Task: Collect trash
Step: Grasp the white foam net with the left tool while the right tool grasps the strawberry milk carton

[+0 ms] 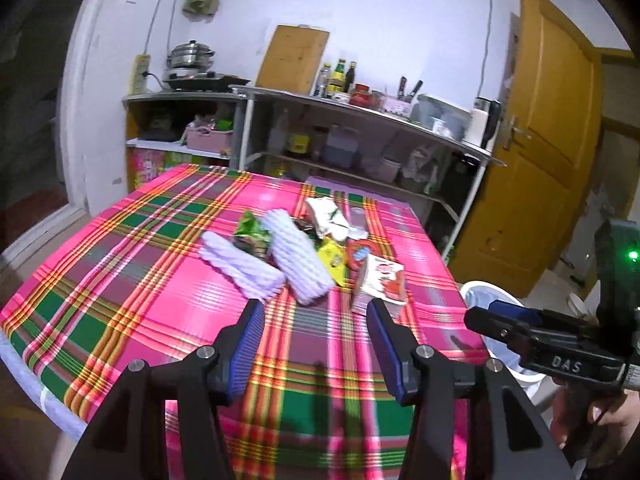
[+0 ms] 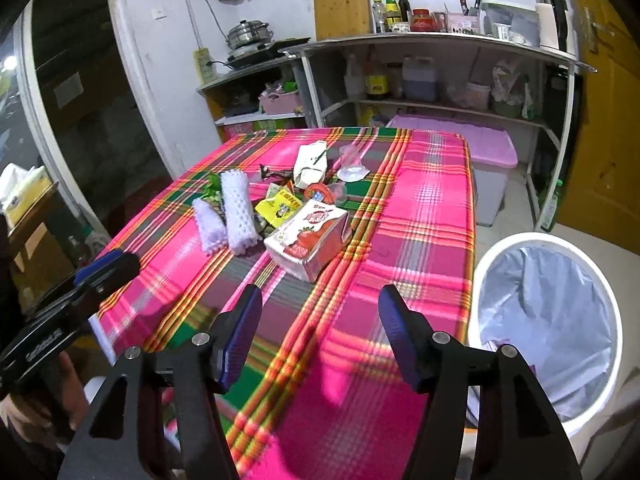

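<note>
A pile of trash lies mid-table on the pink plaid cloth (image 2: 424, 216): a red-and-white carton (image 2: 308, 240) on its side, two white foam nets (image 2: 224, 216), a yellow wrapper (image 2: 280, 204), a crumpled white pack (image 2: 312, 162) and a clear cup (image 2: 352, 164). My right gripper (image 2: 320, 296) is open with nothing between its fingers, short of the carton. In the left wrist view my left gripper (image 1: 315, 308) is open too, just before the carton (image 1: 380, 284) and the foam nets (image 1: 298, 256). A white bin (image 2: 612, 308) with a liner stands right of the table.
Metal shelves (image 2: 440, 44) with bottles, a pot and jars line the far wall. A pink-lidded storage box (image 2: 452, 140) sits behind the table. A yellow door (image 1: 540, 140) is at the right. The near part of the cloth is bare. A hand (image 1: 600, 420) holds the right gripper.
</note>
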Action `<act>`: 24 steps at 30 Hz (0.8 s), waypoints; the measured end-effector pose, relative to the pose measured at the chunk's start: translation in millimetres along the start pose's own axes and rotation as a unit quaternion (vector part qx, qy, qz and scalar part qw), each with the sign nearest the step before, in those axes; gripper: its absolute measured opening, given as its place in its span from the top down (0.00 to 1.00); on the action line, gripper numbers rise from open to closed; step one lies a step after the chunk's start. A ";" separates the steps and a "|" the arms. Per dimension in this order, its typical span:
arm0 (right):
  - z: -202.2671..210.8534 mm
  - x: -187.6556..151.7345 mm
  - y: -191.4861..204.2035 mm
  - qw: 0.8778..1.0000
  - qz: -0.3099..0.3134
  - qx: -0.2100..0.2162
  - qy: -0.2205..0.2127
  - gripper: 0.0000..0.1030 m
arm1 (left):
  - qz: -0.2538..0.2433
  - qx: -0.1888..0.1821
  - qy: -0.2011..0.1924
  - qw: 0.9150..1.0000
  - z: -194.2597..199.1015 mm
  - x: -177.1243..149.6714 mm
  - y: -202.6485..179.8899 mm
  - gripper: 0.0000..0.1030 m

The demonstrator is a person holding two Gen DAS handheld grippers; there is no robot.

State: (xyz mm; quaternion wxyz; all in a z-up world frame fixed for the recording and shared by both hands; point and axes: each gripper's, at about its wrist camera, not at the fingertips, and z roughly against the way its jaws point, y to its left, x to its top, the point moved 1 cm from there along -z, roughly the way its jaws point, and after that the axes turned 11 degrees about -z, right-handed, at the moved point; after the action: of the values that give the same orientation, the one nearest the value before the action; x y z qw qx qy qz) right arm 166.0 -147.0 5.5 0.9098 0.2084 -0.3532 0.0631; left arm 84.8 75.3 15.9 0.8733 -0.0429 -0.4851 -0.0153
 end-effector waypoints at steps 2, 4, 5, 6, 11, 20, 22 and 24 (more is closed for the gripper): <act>-10.2 4.7 4.2 1.000 -0.003 -0.005 0.001 0.37 | 0.004 0.004 0.000 1.000 -3.1 -0.4 7.0 0.49; -22.2 9.5 9.3 1.000 -0.004 -0.010 0.004 0.37 | 0.007 0.007 0.000 1.000 -5.9 -0.1 13.2 0.49; -26.5 10.9 11.3 1.000 -0.003 -0.012 0.004 0.37 | 0.009 0.008 0.000 1.000 -7.6 -0.2 17.0 0.49; -32.3 12.9 14.3 1.000 -0.002 -0.015 0.005 0.37 | 0.011 0.009 0.001 1.000 -9.3 -0.3 20.8 0.49; -59.8 22.1 26.9 1.000 -0.011 -0.025 0.011 0.36 | 0.019 0.014 0.001 1.000 -15.8 -1.5 36.1 0.49; -97.6 34.9 39.6 0.997 -0.035 -0.072 0.012 0.33 | 0.041 0.016 0.004 0.999 -24.3 -5.6 64.0 0.49; -100.9 33.3 35.9 0.995 -0.039 -0.086 0.014 0.33 | 0.042 0.015 0.005 0.999 -25.4 -5.4 65.4 0.49; -100.6 33.1 29.4 0.995 -0.046 -0.086 0.015 0.30 | 0.041 0.011 0.006 0.999 -27.3 -4.1 65.4 0.49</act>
State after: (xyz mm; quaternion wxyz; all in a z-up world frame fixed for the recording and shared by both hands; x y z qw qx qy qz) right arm 244.9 -78.8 -29.3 0.9316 0.1443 -0.3335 -0.0058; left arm 110.1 137.9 -5.9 0.8763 -0.0530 -0.4781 0.0262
